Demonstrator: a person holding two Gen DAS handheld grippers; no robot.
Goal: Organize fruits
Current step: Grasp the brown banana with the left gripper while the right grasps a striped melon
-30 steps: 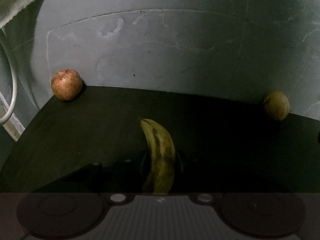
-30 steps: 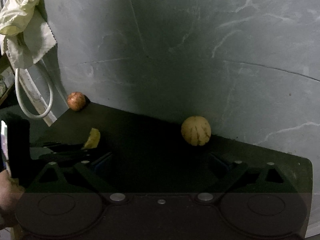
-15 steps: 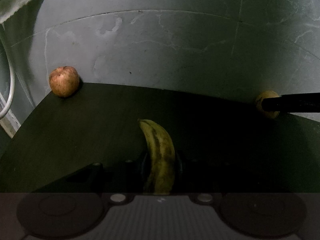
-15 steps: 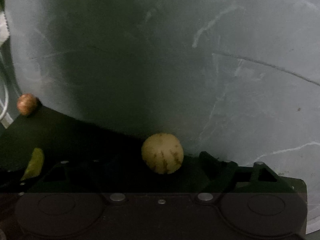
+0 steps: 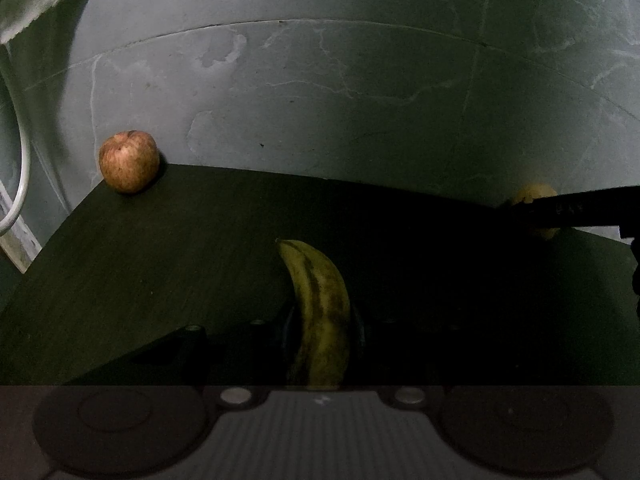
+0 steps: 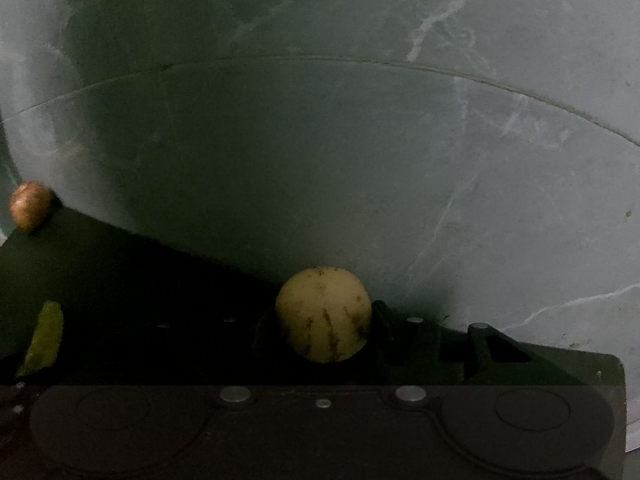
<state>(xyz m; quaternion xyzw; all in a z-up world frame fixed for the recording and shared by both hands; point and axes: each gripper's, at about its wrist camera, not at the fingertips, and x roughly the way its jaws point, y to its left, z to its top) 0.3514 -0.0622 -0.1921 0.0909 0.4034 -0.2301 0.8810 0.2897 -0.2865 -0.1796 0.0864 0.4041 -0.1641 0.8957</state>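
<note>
Right hand-held gripper (image 6: 320, 320) has been brought down around the melon (image 6: 324, 314), jaws closing for pickup; banana (image 5: 320, 312) kept clamped in left hand-held gripper (image 5: 322, 332).

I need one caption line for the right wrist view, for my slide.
Right hand-held gripper closing around a round yellow fruit at the wall; an apple sits far left on the dark table.

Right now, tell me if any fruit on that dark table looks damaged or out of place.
The banana in the left claw is greenish yellow with dark streaks and blotches, so it looks bruised or overripe. The round yellow fruit between the closing right claw's fingers has brown flecks. The apple sits alone in the far corner against the wall.
</note>
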